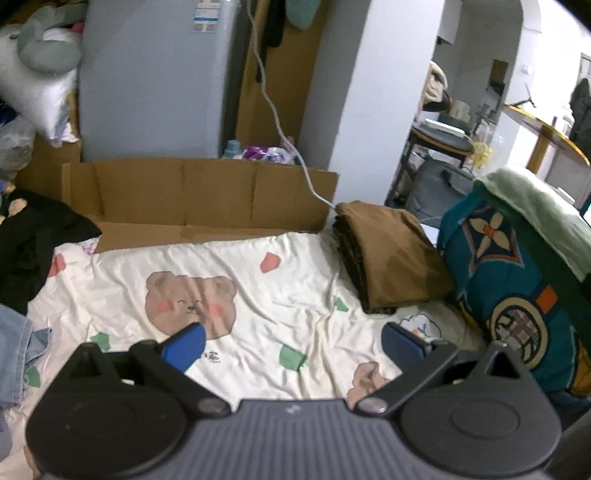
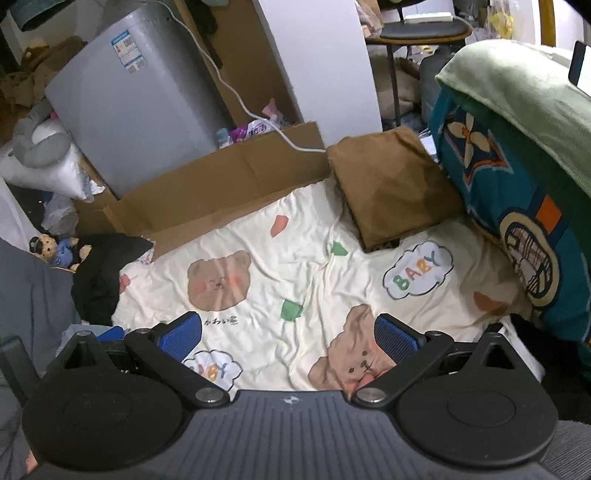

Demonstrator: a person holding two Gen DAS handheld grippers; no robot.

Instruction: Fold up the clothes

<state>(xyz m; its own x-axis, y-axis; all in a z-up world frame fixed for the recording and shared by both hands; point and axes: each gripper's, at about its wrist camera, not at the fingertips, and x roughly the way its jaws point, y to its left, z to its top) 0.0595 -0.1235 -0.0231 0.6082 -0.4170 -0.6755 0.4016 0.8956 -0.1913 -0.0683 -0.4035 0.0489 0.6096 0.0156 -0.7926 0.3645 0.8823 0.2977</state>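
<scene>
Both claws hang wide and empty over the bear-print sheet [image 2: 295,236]: left claw [image 1: 293,345], right claw [image 2: 288,338]. One folded brown garment [image 2: 391,188] lies at the far right; unfolded clothes, a black garment [image 2: 99,273], wait at the left edge. Best to draw it flat onto the clear middle before creasing.

jeans [image 1: 14,350] cut off left, label [image 1: 206,16] txt blurred

Around the bear print [image 2: 218,282] the cream sheet [image 2: 314,236] lies bare and passable. Right of it a folded brown cloth [image 2: 391,188] and teal cushion [image 2: 517,206] block; left, black clothing [image 2: 99,273]; behind, a cardboard wall [image 2: 221,188].
</scene>
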